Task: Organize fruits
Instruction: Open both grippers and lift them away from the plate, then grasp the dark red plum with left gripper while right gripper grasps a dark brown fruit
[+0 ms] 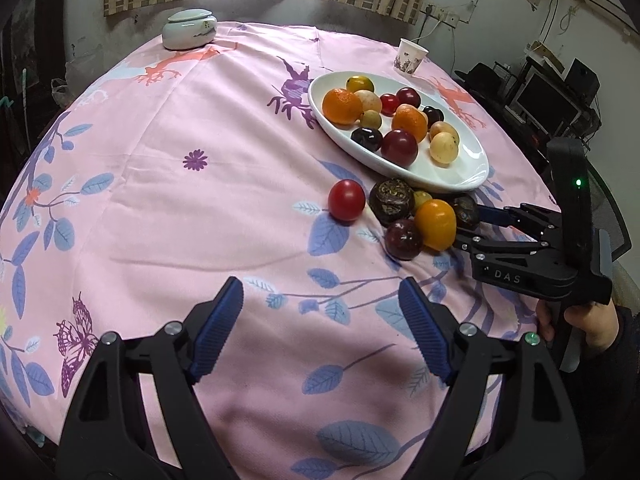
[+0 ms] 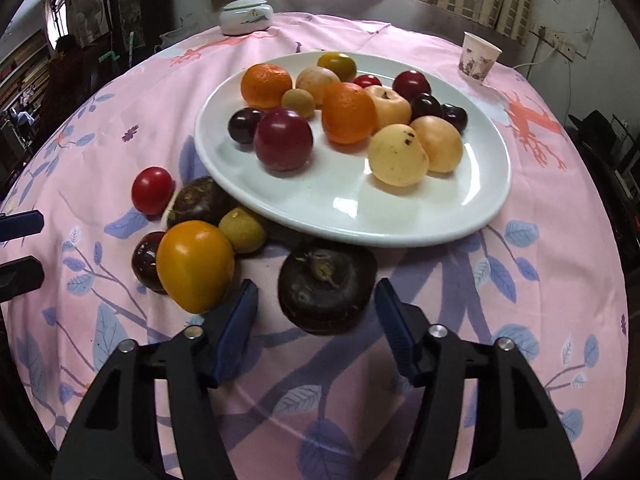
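A white oval plate (image 2: 340, 200) (image 1: 464, 156) holds several fruits: oranges, red plums, yellow pears, dark cherries. Loose fruits lie on the pink cloth by its near rim: a red tomato (image 2: 152, 196) (image 1: 346, 200), a dark water chestnut (image 2: 198, 200), an orange-yellow tomato (image 2: 195, 266) (image 1: 435, 224), a dark plum (image 2: 146, 262) and a small green-yellow fruit (image 2: 243, 230). A second dark water chestnut (image 2: 326, 286) (image 1: 466, 210) lies between the tips of my right gripper (image 2: 316, 292) (image 1: 466, 226), with a gap showing at the left pad. My left gripper (image 1: 320, 292) hovers open over bare cloth, left of the pile, holding nothing.
A lidded white ceramic jar (image 1: 189, 29) (image 2: 247, 16) stands at the table's far left edge and a paper cup (image 1: 412, 57) (image 2: 478, 58) at the far right. A person's hand (image 1: 592, 320) grips the right tool. Shelves with electronics stand beyond the table's right side.
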Tool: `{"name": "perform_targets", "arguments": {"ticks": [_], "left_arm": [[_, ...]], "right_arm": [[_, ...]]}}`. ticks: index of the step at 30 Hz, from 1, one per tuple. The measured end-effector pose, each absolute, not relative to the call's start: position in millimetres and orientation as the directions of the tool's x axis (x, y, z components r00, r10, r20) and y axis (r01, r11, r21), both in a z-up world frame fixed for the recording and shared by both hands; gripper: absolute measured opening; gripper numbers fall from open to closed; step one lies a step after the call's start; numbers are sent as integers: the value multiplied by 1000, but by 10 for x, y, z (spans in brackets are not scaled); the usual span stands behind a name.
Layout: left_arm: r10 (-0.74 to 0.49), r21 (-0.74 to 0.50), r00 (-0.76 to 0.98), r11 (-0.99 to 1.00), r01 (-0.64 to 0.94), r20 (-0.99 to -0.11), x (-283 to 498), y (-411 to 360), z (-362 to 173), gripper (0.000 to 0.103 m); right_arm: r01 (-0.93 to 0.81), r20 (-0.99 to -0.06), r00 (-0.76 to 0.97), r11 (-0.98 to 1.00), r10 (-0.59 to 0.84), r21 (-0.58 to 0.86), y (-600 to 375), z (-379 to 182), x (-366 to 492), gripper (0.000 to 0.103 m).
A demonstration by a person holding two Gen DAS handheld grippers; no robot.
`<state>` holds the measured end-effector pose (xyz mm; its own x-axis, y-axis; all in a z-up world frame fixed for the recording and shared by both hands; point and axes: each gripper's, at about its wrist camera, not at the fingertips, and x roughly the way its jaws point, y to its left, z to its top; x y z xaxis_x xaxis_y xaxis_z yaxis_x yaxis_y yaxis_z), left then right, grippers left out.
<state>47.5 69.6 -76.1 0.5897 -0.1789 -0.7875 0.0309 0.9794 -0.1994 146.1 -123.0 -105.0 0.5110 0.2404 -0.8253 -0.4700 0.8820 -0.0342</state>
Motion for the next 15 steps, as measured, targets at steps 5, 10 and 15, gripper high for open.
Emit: {"name": "perform_targets", "arguments": {"ticks": [5,10,15], "left_arm": [[-176,-185,583,982,45,-793,498,628,-757,82],[-177,-157,587,984,85,-790,532,477,-722,82],[-138,-88,589,990,114,-796,700,258,-805,81]], "right_arm": [[-434,-833,500,901,236,-6,-1249,-1021,1464,45],[-380,-833,504,925,229,25,-1443,-944,1181,45],[-322,-830,501,943,242,81,-1782,-942,956,46]]}}
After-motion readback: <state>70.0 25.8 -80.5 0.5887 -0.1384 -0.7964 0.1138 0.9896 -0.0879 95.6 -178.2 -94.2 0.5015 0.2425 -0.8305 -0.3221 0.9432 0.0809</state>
